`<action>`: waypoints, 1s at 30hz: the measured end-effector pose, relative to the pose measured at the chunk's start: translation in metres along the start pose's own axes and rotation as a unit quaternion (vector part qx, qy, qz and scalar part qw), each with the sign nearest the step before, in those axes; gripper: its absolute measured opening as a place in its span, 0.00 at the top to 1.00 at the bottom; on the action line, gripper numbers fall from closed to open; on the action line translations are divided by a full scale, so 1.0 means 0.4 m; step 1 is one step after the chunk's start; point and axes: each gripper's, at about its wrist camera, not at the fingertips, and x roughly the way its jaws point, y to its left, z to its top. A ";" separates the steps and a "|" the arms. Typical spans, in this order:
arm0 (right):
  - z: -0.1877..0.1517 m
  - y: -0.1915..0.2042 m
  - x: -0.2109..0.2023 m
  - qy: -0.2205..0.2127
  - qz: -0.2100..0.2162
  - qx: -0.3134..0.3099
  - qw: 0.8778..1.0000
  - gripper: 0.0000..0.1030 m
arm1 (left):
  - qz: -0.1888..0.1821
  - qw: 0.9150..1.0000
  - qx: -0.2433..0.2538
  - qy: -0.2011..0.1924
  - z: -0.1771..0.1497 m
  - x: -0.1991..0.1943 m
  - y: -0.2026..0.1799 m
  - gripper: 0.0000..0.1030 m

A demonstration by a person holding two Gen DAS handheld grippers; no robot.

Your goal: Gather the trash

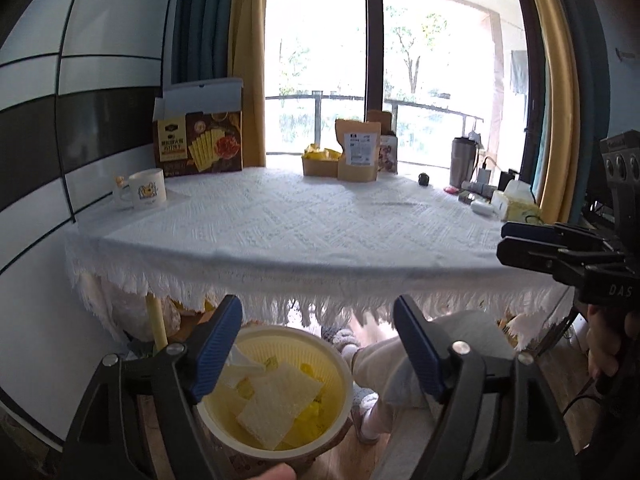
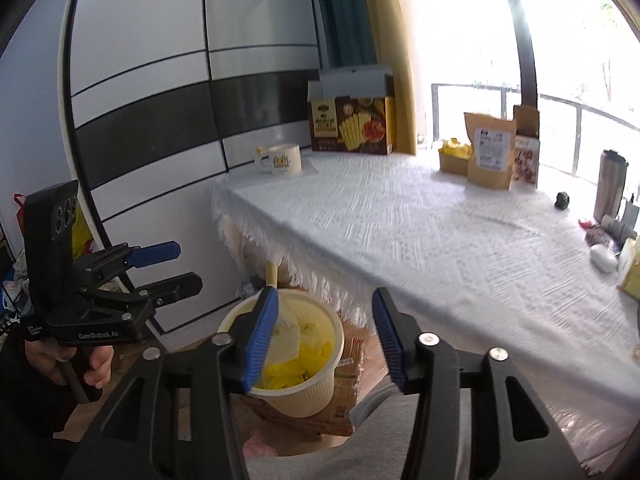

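A cream trash bin [image 1: 340, 364] stands on the floor under the table's near edge, holding white paper sheets [image 1: 276, 400] and yellow wrappers [image 2: 296, 360]. My left gripper [image 1: 318, 344] hovers above the bin, open, with nothing between its blue pads. My right gripper [image 2: 324, 332] is also open and empty, above and to the right of the bin [image 2: 320, 392]. Each gripper shows in the other's view: the right one [image 1: 560, 248] at the right edge, the left one [image 2: 160, 268] at the left, held by a hand.
The table with a white fringed cloth [image 1: 300, 224] carries a biscuit box [image 1: 200, 144], a mug [image 1: 146, 190], brown pouches [image 1: 358, 156], a yellow-filled box [image 1: 320, 162], a steel tumbler [image 1: 462, 162] and small items at the far right. A person's leg [image 1: 400, 368] is beside the bin.
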 end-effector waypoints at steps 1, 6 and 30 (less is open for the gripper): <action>0.004 0.002 -0.013 -0.005 -0.002 -0.001 1.000 0.48 | -0.003 1.000 -0.002 -0.010 0.006 -0.010 -0.004 0.18; 0.030 0.005 -0.068 -0.033 -0.008 -0.004 0.999 0.24 | 0.004 0.999 -0.003 -0.040 0.028 -0.049 -0.012 0.08; 0.108 0.075 -0.143 -0.079 -0.011 -0.040 0.996 0.10 | -0.013 0.993 -0.006 -0.120 0.037 -0.152 0.039 0.05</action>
